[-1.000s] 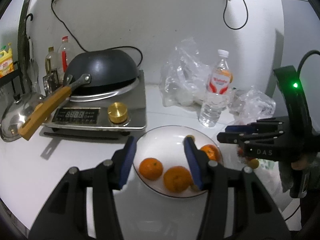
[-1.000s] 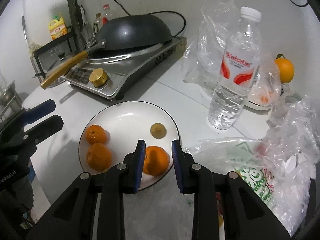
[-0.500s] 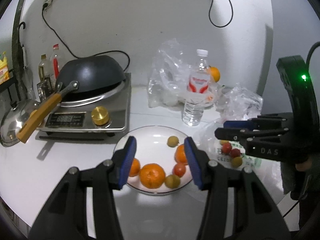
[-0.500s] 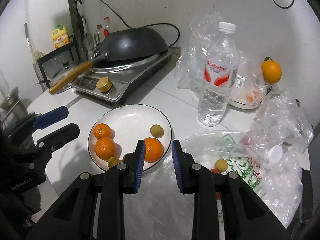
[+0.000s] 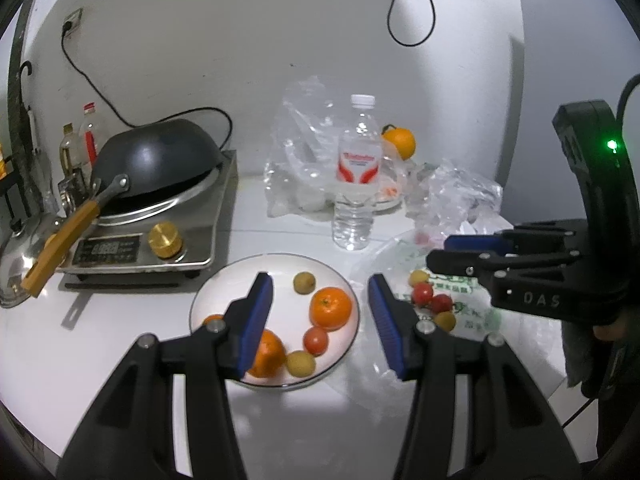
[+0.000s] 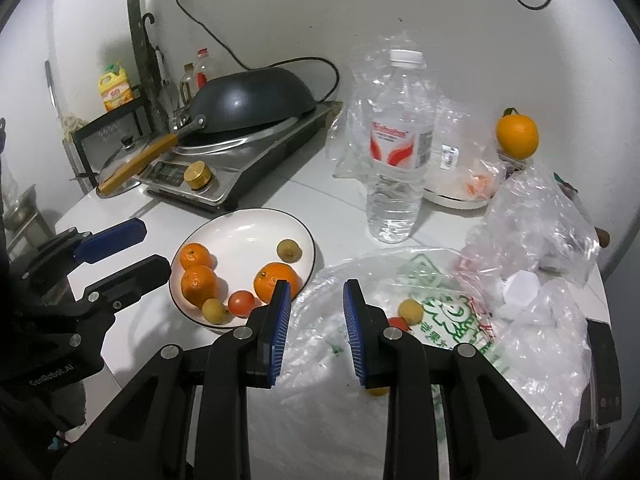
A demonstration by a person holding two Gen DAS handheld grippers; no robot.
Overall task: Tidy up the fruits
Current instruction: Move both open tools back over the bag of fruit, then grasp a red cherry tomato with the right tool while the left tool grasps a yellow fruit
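Observation:
A white plate [image 5: 224, 284] [image 6: 240, 232] holds three oranges [image 6: 276, 278], a red tomato [image 6: 241, 303] and two small yellow-green fruits [image 6: 288, 249]. More tomatoes [image 5: 423, 292] and small yellow fruits [image 6: 411, 311] lie on a printed plastic bag [image 6: 448, 320] right of the plate. My left gripper [image 5: 320, 320] is open and empty above the plate's near right side. My right gripper [image 6: 314, 324] is open and empty above the bag, just right of the plate.
An induction cooker [image 5: 160, 232] with a black wok [image 5: 156, 160] stands at the back left. A water bottle [image 6: 400, 148], crumpled clear bags [image 6: 528, 216] and a lone orange [image 6: 517, 136] are behind the plate. Bottles and a rack [image 6: 116, 96] stand by the wall.
Both grippers have pulled back and up from the plate. More of the plate and the bag with small fruits has come into view. Both stay open.

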